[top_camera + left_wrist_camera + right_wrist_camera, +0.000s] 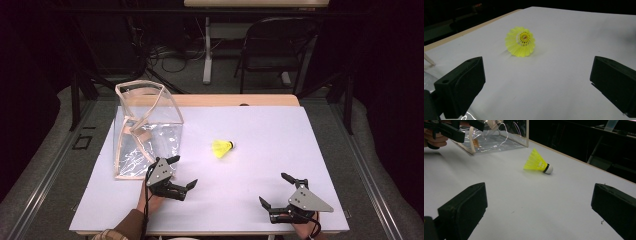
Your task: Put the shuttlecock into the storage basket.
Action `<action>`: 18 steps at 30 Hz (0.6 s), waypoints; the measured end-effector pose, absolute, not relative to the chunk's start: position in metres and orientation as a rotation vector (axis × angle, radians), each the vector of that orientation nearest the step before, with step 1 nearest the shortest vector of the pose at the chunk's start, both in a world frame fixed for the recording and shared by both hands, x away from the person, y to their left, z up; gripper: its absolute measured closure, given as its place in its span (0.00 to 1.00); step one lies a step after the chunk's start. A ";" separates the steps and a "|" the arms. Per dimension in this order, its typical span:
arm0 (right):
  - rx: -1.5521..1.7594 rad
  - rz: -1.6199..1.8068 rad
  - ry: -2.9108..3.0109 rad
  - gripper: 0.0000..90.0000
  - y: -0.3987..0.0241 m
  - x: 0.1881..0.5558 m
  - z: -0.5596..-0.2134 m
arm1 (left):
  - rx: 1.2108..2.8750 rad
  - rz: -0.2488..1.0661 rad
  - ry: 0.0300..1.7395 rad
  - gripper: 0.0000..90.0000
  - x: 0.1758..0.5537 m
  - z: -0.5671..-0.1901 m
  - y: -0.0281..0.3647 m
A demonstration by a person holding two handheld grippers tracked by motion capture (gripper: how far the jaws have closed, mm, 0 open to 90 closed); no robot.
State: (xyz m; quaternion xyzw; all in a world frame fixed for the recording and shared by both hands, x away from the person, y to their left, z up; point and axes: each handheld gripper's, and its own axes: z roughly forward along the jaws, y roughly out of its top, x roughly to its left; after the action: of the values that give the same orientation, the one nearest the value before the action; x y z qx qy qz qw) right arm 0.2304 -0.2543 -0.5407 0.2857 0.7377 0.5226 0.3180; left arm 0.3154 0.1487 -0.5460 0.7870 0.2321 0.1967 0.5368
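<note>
**Shuttlecock pickup: go easy on the skirt**

You're holding both grippers low with jaws spread wide, left gripper (183,172) nearer than right gripper (274,189). The yellow shuttlecock (222,148) is lying mid-table, beside the clear bag (145,131). It's probably featherlight and the skirt's crushable, so I'd pinch the cork (549,168).

Bright overhead light floods the white worktop (260,150), surroundings fall away dark; glare flickers on the clear plastic bag (150,135), and the near jaws look soft.
</note>
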 end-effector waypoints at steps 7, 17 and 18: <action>0.751 1.372 1.943 0.00 -0.254 0.231 -0.541 | 1.891 0.462 0.548 0.00 0.321 -0.544 0.139; 0.757 1.369 1.948 0.00 -0.254 0.231 -0.541 | 1.917 0.453 0.555 0.00 0.330 -0.543 0.126; 0.757 1.369 1.948 0.00 -0.254 0.231 -0.541 | 1.919 0.451 0.556 0.00 0.331 -0.543 0.125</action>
State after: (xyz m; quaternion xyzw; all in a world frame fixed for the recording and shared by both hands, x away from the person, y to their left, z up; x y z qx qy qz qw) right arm 0.2312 -0.2541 -0.5413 0.2873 0.7399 0.5198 0.3160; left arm 0.3305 0.1247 -0.5426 0.8003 0.2318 0.1882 0.5199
